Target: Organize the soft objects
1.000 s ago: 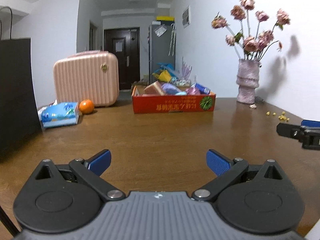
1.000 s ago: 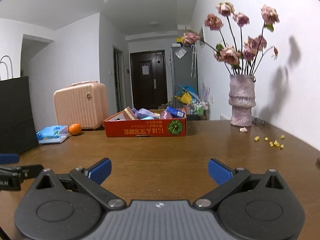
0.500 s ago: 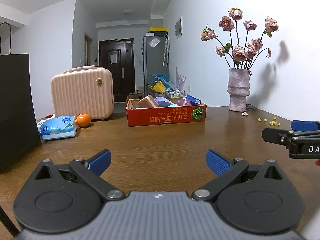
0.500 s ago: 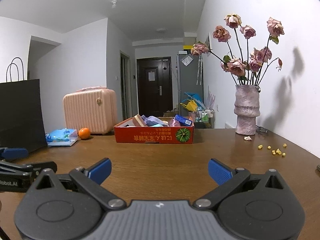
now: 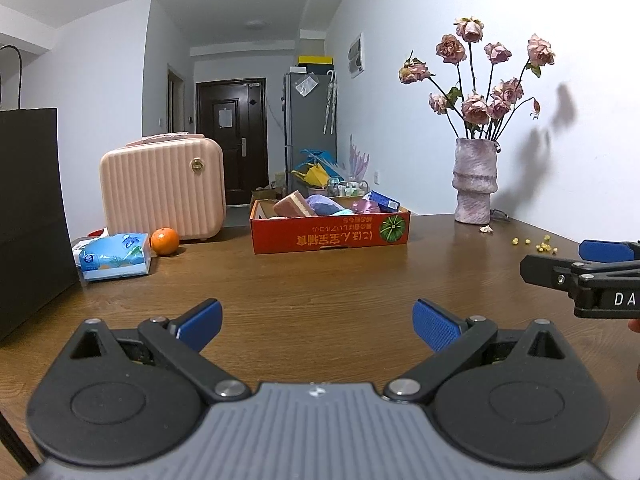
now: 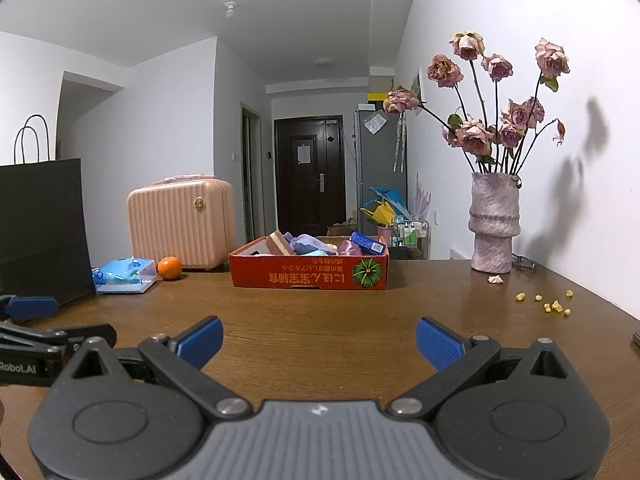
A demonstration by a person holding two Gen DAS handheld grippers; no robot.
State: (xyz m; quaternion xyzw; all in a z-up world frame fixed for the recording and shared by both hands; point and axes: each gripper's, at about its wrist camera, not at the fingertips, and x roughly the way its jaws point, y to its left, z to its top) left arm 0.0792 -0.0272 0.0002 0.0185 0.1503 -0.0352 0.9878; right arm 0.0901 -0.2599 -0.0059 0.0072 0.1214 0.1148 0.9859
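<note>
Left gripper (image 5: pixel 316 322): fingers spread wide, nothing between them, held above the wooden table (image 5: pixel 320 276). Right gripper (image 6: pixel 318 340): likewise spread and empty, alongside at 3 o'clock. The soft objects (image 5: pixel 328 205) (sponge, cloths, small packs) lie piled in the red cardboard box (image 5: pixel 330 234) at 12 o'clock, well apart from both tools. A tissue pack (image 5: pixel 114 256) rests at 10 o'clock beside an orange (image 5: pixel 164 241). This arrangement fits either collection complete or sorting pending; the step cannot be determined.

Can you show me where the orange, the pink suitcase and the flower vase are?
orange (image 5: pixel 164 241), left wrist view, middle of the fruit.
suitcase (image 5: pixel 160 192), left wrist view, ribbed front.
vase (image 6: pixel 494 228), right wrist view, middle of its body.
</note>
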